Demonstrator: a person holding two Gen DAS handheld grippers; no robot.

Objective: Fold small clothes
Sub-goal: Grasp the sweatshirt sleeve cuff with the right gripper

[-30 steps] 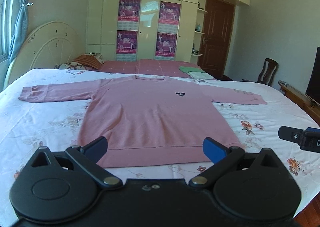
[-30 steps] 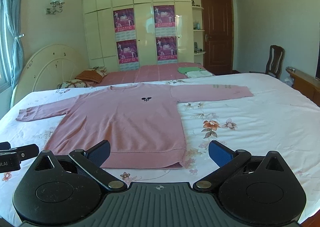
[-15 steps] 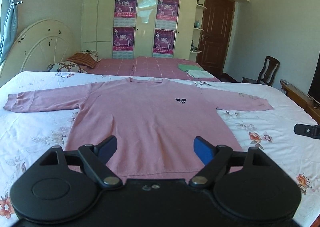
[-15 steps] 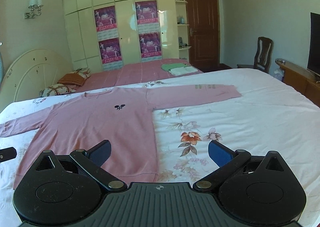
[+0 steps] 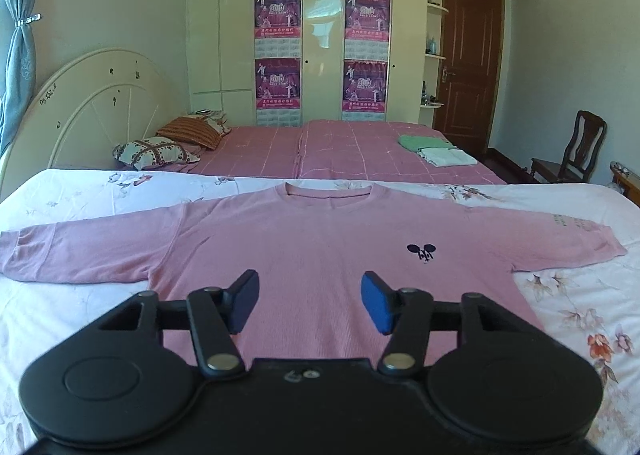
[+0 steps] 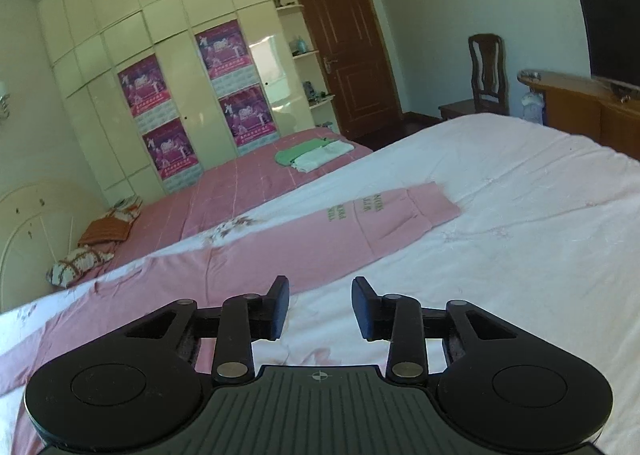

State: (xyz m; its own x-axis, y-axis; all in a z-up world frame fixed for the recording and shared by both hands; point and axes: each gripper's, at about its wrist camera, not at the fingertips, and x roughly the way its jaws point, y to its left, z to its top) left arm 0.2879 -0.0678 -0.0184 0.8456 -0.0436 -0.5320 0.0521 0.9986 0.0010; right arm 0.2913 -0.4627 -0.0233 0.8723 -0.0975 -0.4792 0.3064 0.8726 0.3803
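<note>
Pink sweater (image 5: 320, 247) spread flat, front up, on white flowered bedspread (image 5: 72, 191); both sleeves stretched out to the sides, neckline toward the far edge. Small dark emblem (image 5: 421, 252) on chest, right of centre in left wrist view.

Left gripper (image 5: 308, 303) above lower body of sweater, blue pads wide apart, nothing between them. Contact with the cloth: cannot tell.

Right gripper (image 6: 320, 309) tilted, over bedspread just beside the sleeve (image 6: 340, 231); fingers spread, empty. Left pad at the sleeve's near edge, right pad over bare bedspread (image 6: 520, 235). Sleeve lying flat, running diagonally up to right, cuff end with green lettering (image 6: 356, 207).

Beyond: second bed with pink checked cover (image 5: 352, 151), touching the far side of the white bedspread. Folded green and white clothes (image 5: 436, 149) stacked on it, near its right side. Two pillows (image 5: 172, 139) at its head by a cream headboard (image 5: 88, 107). Cream wardrobe (image 5: 320, 35) with four purple posters (image 5: 278, 51) behind. Brown door (image 5: 468, 67) right of wardrobe; wooden chair (image 5: 576, 151) against the right wall. Blue curtain (image 5: 16, 35) at far left.
</note>
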